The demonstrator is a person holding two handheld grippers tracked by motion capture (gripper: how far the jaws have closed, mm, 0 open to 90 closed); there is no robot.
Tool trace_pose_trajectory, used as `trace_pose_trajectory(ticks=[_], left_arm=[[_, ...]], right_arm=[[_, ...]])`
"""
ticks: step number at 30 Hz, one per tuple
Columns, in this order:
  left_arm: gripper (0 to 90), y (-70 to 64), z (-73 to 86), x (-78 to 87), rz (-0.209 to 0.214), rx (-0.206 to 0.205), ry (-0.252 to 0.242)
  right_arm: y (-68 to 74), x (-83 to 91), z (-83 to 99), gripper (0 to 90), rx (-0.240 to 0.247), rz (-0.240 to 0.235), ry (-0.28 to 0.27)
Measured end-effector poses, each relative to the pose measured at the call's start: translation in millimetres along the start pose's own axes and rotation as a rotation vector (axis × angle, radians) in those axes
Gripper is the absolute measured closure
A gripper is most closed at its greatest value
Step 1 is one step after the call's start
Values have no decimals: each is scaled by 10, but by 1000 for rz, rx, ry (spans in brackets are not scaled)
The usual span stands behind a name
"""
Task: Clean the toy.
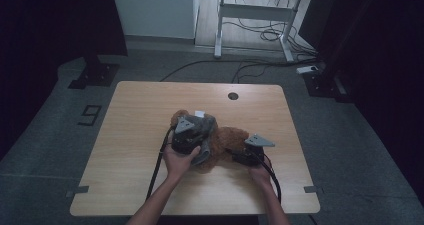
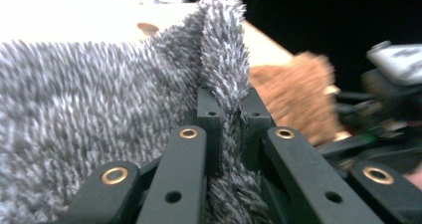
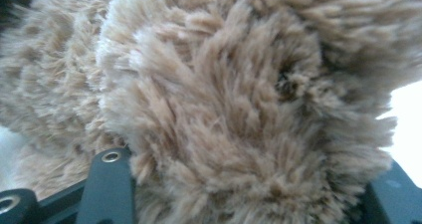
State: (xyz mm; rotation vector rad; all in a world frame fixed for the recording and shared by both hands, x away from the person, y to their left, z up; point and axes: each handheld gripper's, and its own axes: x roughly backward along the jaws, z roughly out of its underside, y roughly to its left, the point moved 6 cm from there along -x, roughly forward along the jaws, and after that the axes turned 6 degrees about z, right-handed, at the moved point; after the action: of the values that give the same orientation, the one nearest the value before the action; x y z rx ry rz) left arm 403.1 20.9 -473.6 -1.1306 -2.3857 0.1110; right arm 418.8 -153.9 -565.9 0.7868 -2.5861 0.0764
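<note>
A brown plush toy (image 1: 227, 140) lies mid-table, partly under a grey fuzzy cloth (image 1: 207, 122). My left gripper (image 1: 194, 125) is over the toy's left part. In the left gripper view it (image 2: 230, 109) is shut on a fold of the grey cloth (image 2: 74, 109), with the brown plush (image 2: 298, 99) behind. My right gripper (image 1: 234, 154) is pushed into the toy's right side. In the right gripper view brown fur (image 3: 224, 109) presses between its black fingers (image 3: 107, 184), which stand wide apart; their tips are buried in fur.
The wooden table (image 1: 140, 110) has a round cable hole (image 1: 233, 95) near its far edge. A small white tag (image 1: 200, 114) shows at the cloth's far side. Both gripper cables trail back to the near edge. A desk frame (image 1: 250, 15) and floor cables lie beyond.
</note>
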Motion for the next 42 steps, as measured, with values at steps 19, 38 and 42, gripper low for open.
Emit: trace_pose_trajectory(ticks=[19, 38, 42], left_arm=[[830, -107, -45, -502, -86, -61, 195], [830, 796, 287, 639, -194, 125, 140], [830, 438, 28, 472, -117, 49, 104]], right_arm=[[116, 104, 78, 397, 87, 20, -28], [103, 127, 83, 394, 70, -7, -37], [109, 134, 83, 394, 79, -8, -38]])
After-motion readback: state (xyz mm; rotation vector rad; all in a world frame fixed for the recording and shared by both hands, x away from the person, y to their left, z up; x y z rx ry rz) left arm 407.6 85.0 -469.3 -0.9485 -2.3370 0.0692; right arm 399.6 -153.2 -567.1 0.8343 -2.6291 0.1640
